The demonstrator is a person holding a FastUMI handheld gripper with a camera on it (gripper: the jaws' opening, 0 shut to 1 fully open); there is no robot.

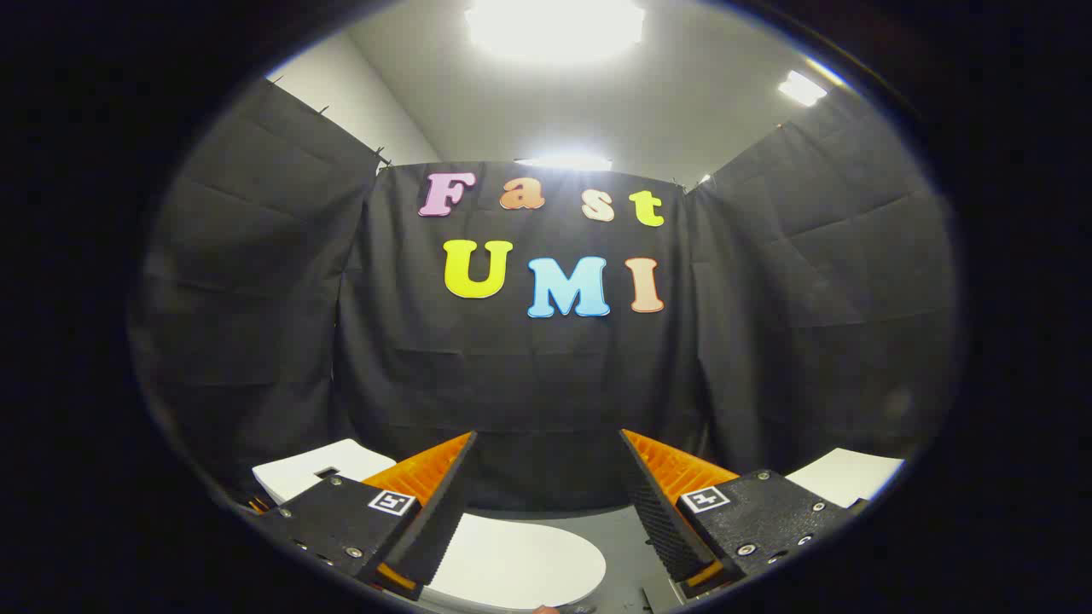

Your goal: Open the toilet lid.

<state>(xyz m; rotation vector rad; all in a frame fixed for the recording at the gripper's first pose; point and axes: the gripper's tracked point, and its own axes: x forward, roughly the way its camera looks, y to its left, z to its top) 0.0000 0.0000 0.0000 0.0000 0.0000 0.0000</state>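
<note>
claw fingers spread wide apart above the closed toilet lid, its rounded edge between them.

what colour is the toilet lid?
White, plain. In the gripper view the toilet lid lies low between the open gripper jaws.

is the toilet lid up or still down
Down. The white oval toilet lid lies flat below the gripper, whose fingers are spread open above it, touching nothing, aimed at the black cloth wall.

Gripper, black textured mounts, silver screws, square fiducial tags, ribbed fingers
</note>
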